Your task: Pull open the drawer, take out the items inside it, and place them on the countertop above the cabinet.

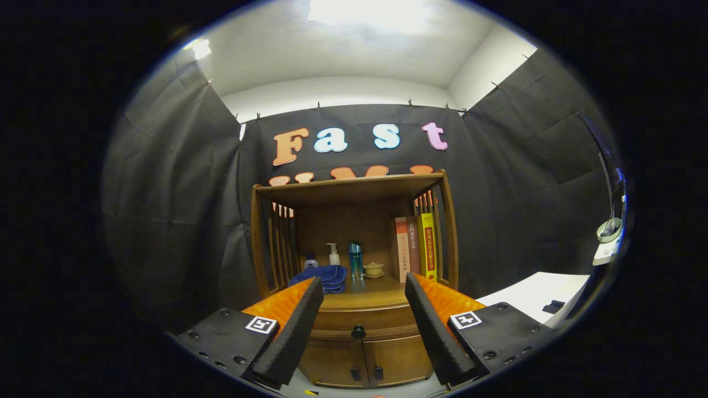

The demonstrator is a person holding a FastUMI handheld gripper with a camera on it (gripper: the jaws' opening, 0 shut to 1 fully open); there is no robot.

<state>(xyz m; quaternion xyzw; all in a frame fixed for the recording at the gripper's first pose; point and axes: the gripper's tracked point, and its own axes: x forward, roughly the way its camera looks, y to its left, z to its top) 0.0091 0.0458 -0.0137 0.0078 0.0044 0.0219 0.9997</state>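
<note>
A wooden cabinet (359, 354) stands ahead against the black cloth wall. Its drawer (362, 323) is closed, with a small dark knob (358, 331) seen between my fingers. The countertop (368, 298) above it lies under a slatted shelf frame. My gripper (363, 293) is open and holds nothing; its fingers frame the drawer front from a short distance away. What the drawer holds is hidden.
On the countertop sit a folded blue cloth (323, 276), a small bottle (311, 261), a pump bottle (333, 254), a blue cup (355, 261), a small lidded pot (374, 270) and upright books (416, 249). Two lower doors (365, 362) are closed. A white table (539, 296) stands right.
</note>
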